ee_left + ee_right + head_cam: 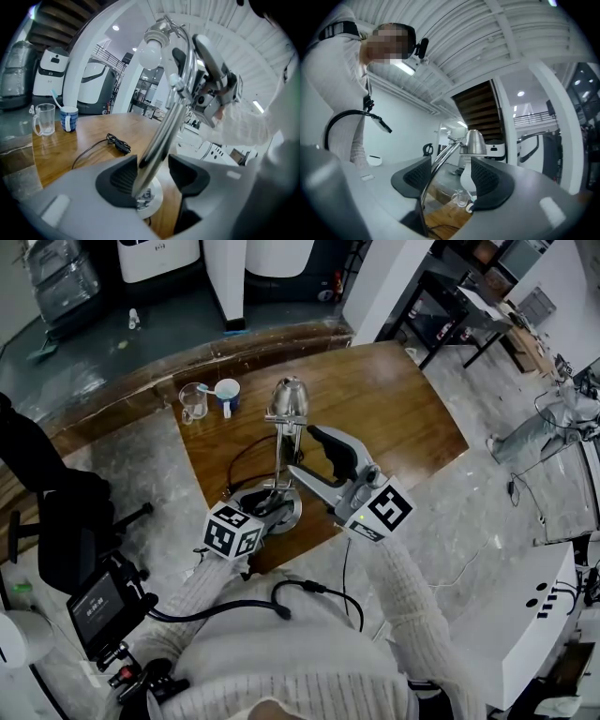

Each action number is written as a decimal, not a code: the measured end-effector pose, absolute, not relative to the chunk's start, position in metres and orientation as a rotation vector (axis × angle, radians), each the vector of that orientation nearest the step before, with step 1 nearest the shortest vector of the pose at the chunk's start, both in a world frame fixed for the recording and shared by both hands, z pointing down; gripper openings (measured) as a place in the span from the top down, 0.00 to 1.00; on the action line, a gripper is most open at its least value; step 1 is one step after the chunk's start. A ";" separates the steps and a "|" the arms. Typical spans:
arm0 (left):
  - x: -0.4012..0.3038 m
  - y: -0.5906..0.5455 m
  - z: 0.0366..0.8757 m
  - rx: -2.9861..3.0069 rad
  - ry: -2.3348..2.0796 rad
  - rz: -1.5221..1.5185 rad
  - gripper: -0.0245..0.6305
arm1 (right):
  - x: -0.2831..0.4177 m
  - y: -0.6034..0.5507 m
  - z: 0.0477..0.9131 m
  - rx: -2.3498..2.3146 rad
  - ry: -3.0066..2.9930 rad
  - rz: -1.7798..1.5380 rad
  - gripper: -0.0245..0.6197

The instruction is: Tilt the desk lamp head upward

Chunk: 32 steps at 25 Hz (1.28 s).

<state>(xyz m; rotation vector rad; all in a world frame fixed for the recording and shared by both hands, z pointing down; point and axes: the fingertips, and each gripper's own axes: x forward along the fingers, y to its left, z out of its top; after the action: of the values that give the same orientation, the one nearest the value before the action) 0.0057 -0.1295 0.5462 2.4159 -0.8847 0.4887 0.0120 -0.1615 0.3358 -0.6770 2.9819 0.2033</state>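
The chrome desk lamp (288, 399) stands on the wooden table (394, 409), its round base (281, 510) near the front edge. In the left gripper view its bare bulb (151, 54) shows up high. My left gripper (152, 177) is low at the base with the stem (161, 136) between its jaws; the stem lies against the left pad (119, 178) with a narrow gap at the right one. My right gripper (450, 180) is open beside the upper stem (436, 168). Beyond its pads I see the lamp head (476, 143). In the head view it (301, 452) sits just right of the stem.
A glass mug (194, 401) and a blue cup (227, 393) stand at the table's back left. The lamp's black cable (110, 140) lies coiled on the wood left of the base. A black chair (66, 521) is on my left, and white machines (159, 257) stand beyond the table.
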 end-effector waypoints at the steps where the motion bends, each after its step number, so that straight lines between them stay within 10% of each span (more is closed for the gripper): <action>1: 0.003 -0.128 0.542 2.424 -0.892 0.480 0.64 | 0.022 -0.161 0.335 -0.747 2.949 0.178 0.57; 6: -0.018 -0.125 0.515 2.457 -0.988 0.341 0.72 | 0.067 -0.154 0.367 -1.195 2.752 -0.117 0.60; 15: -0.021 -0.113 0.507 2.451 -1.096 0.263 0.95 | 0.059 -0.113 0.486 -1.566 2.873 -0.449 0.96; 32: -0.012 -0.107 0.514 2.476 -1.082 0.314 0.95 | 0.016 -0.103 0.515 -1.446 3.110 -0.565 0.96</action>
<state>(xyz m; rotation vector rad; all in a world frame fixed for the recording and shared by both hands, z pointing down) -0.0119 -0.1073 0.5140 2.4765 -1.0824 0.3138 0.0164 -0.1033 0.5150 -1.4461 3.1103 -0.5646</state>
